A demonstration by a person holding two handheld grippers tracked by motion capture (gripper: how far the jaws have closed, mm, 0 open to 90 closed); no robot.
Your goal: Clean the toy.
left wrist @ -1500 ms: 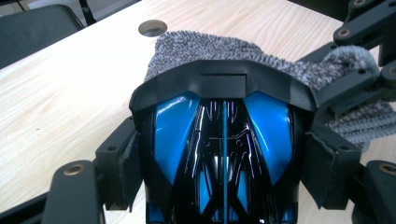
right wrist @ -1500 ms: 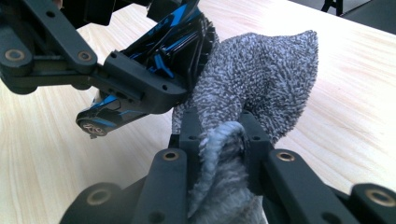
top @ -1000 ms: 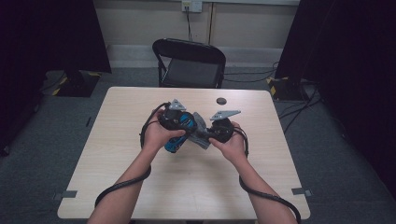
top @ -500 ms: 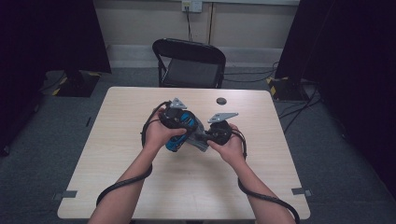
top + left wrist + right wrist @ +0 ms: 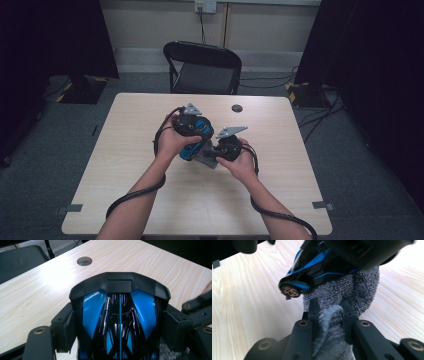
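Pale wood table; black folding chair behind; grey carpet; black curtains.

No text, label, brand, number or sign can be read in any of the views. The blue and black toy car carries glossy panels and thin line patterns but no lettering that can be made out. A small gold-coloured mark on its end in the right gripper view is too blurred to read. The grey cloth and the tabletop bear no writing.
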